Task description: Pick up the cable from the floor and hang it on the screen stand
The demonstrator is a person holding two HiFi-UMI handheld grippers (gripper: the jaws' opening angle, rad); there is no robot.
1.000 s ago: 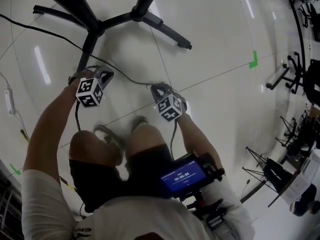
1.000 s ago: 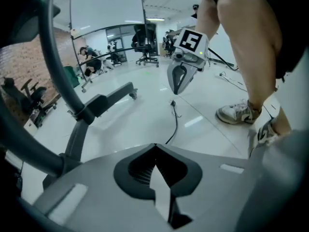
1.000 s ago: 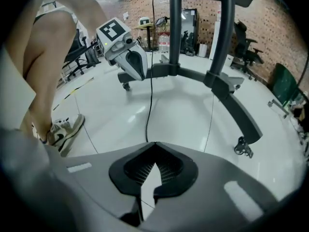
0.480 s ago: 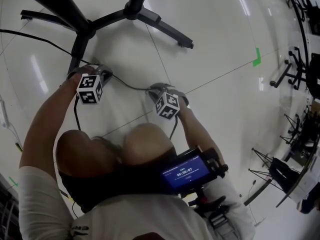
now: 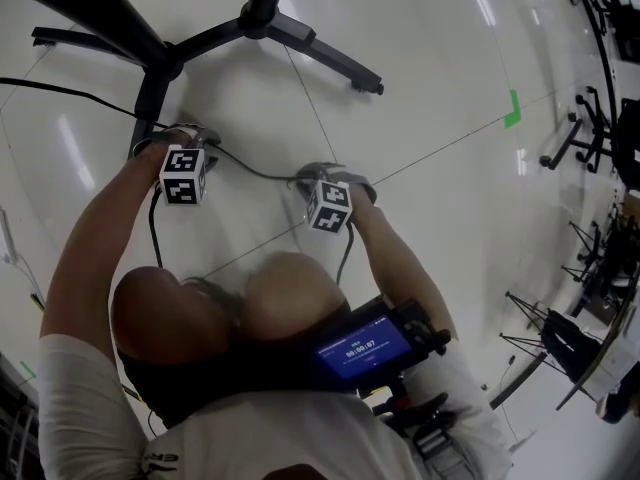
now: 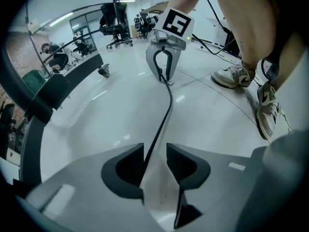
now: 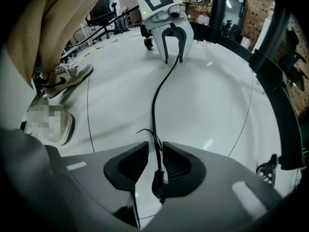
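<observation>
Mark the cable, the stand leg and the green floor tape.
cable [image 6: 169, 102], left gripper view, middle of its visible stretch.
stand leg [image 5: 320, 52], head view, halfway along the leg that runs out to the right.
green tape [image 5: 512, 108], head view, centre of the mark on the floor.

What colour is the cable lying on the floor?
Black, with no pattern. The cable shows best in the right gripper view.
</observation>
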